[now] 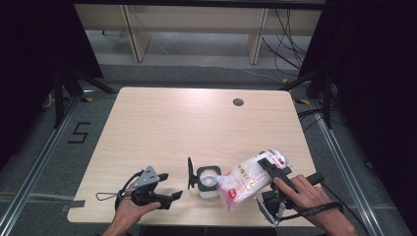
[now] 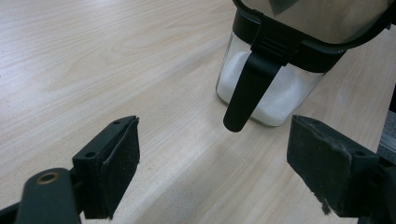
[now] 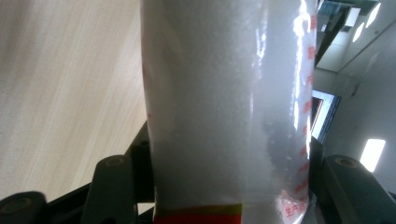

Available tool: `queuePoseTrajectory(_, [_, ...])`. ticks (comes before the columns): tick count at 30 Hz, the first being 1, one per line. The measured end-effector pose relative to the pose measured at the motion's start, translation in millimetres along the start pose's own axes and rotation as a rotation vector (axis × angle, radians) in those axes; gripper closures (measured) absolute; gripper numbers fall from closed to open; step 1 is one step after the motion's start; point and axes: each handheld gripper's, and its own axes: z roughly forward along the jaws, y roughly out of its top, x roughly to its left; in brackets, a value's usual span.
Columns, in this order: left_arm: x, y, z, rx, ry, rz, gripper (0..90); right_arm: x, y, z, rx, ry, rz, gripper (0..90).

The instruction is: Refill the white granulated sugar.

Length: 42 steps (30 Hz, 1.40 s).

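A clear plastic bag of white granules with red print is tipped, its mouth down at a small glass jar. My right gripper is shut on the bag, a jaw on each side. The jar has a black rim, holds white granules, and its black lid stands flipped open at its left. My left gripper rests near the table's front edge, left of the jar, jaws open with nothing between them.
The light wooden table has a round cable hole at the back right. Wooden furniture legs and cables stand on the floor behind the table. Dark curtains hang at both sides.
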Motion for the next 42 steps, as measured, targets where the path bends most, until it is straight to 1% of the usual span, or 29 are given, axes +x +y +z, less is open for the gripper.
queuePoseTrajectory(2, [-0.3,0.0,-0.1,-0.002,0.001,-0.006,16.7,-2.1,0.4,0.2,-0.004,-0.005,-0.023,44.4])
queuePoseTrajectory(3, [-0.3,0.1,-0.4,0.002,0.002,-0.006,16.7,0.3,0.5,0.6,0.003,0.000,-0.001,44.3])
queuePoseTrajectory(4, [-0.2,0.3,-1.2,0.009,0.009,0.002,16.7,0.8,0.5,1.1,0.004,0.007,-0.005,44.3])
queuePoseTrajectory(5, [0.0,0.3,-1.1,0.006,0.003,0.002,16.7,-0.9,1.2,1.4,0.002,-0.003,-0.029,44.4])
queuePoseTrajectory(12, [-0.4,0.2,-0.8,0.004,0.003,0.001,16.8,1.3,0.4,1.3,-0.002,-0.007,-0.004,44.4])
queuePoseTrajectory(13, [-0.5,0.3,-1.0,0.008,0.007,0.002,16.9,3.3,-0.2,0.6,0.005,-0.005,0.021,44.4])
queuePoseTrajectory(14, [-0.3,0.3,-0.9,0.009,0.008,0.003,16.8,2.4,-0.8,0.0,0.010,-0.003,0.007,44.4])
queuePoseTrajectory(15, [-0.2,0.2,-0.6,0.006,0.005,0.000,16.8,0.7,-0.8,1.4,-0.012,-0.008,-0.016,44.4])
queuePoseTrajectory(16, [0.1,-0.1,-0.1,0.000,0.002,0.000,16.9,2.1,-1.0,-0.2,0.004,-0.010,-0.002,44.4])
queuePoseTrajectory(18, [0.2,-0.3,0.2,-0.001,0.000,0.002,16.9,2.7,-1.0,-0.4,-0.011,-0.015,0.000,44.4])
queuePoseTrajectory(20, [0.1,-0.2,0.2,0.005,0.001,0.001,16.9,3.6,-0.8,-1.7,0.000,-0.008,0.016,44.4])
queuePoseTrajectory(21, [-0.2,0.0,0.1,0.006,0.002,0.001,16.9,2.8,-0.6,-2.1,0.003,-0.006,0.011,44.4])
queuePoseTrajectory(22, [-0.4,0.2,-0.4,0.009,0.005,0.004,16.9,0.1,-0.5,-1.5,-0.007,-0.018,-0.021,44.4])
queuePoseTrajectory(24, [-0.2,0.0,-0.3,0.004,0.005,0.003,16.9,1.5,-0.2,-2.5,0.008,-0.011,0.005,44.4])
queuePoseTrajectory(25, [0.2,-0.2,0.2,-0.001,-0.001,0.000,16.8,-1.8,0.4,-0.7,-0.013,-0.016,-0.034,44.4])
queuePoseTrajectory(26, [0.2,-0.3,0.2,-0.002,0.000,0.001,16.8,-0.4,0.7,-0.3,-0.012,-0.016,-0.019,44.4])
queuePoseTrajectory(27, [0.1,-0.3,0.2,-0.001,-0.001,0.001,16.9,-0.8,0.9,0.6,-0.015,-0.015,-0.036,44.4])
queuePoseTrajectory(28, [-0.2,0.3,-0.6,0.007,0.004,0.003,16.9,2.0,1.6,-0.2,0.004,-0.001,0.001,44.4])
queuePoseTrajectory(31, [0.1,0.2,-0.6,0.006,0.002,0.001,16.9,1.5,1.7,1.7,0.000,-0.007,-0.014,44.4])
queuePoseTrajectory(32, [0.1,0.1,-0.7,0.007,0.002,0.001,16.8,3.2,1.9,1.3,0.006,-0.002,0.010,44.4])
queuePoseTrajectory(33, [0.1,0.1,-0.7,0.007,0.002,0.001,16.9,3.7,1.7,1.6,0.004,-0.003,0.012,44.4])
queuePoseTrajectory(34, [-0.3,0.0,0.1,-0.001,0.000,-0.006,16.9,2.0,1.8,2.4,-0.009,-0.008,-0.010,44.4])
queuePoseTrajectory(35, [0.3,-0.3,0.1,0.001,-0.001,0.002,16.9,3.7,1.6,2.1,-0.001,0.000,0.009,44.5])
queuePoseTrajectory(36, [-0.1,-0.2,0.2,0.002,0.002,0.002,16.9,1.6,1.6,1.8,-0.006,-0.004,-0.021,44.5])
queuePoseTrajectory(37, [-0.2,-0.1,0.1,0.004,0.003,0.005,16.9,0.8,1.7,1.2,-0.004,-0.005,-0.019,44.5])
queuePoseTrajectory(38, [-0.3,-0.1,0.1,0.002,0.002,0.004,16.9,2.2,1.4,1.0,0.001,-0.002,0.008,44.5])
queuePoseTrajectory(40, [-0.1,-0.2,0.2,0.001,0.002,0.003,16.9,1.6,0.9,1.5,-0.002,-0.004,0.005,44.5])
queuePoseTrajectory(41, [0.0,-0.3,0.1,0.004,0.003,0.004,16.9,0.6,1.4,1.2,0.004,0.000,-0.011,44.5])
queuePoseTrajectory(42, [-0.2,0.1,-0.4,0.010,0.005,0.003,16.9,2.3,1.7,1.1,0.013,0.005,0.004,44.5])
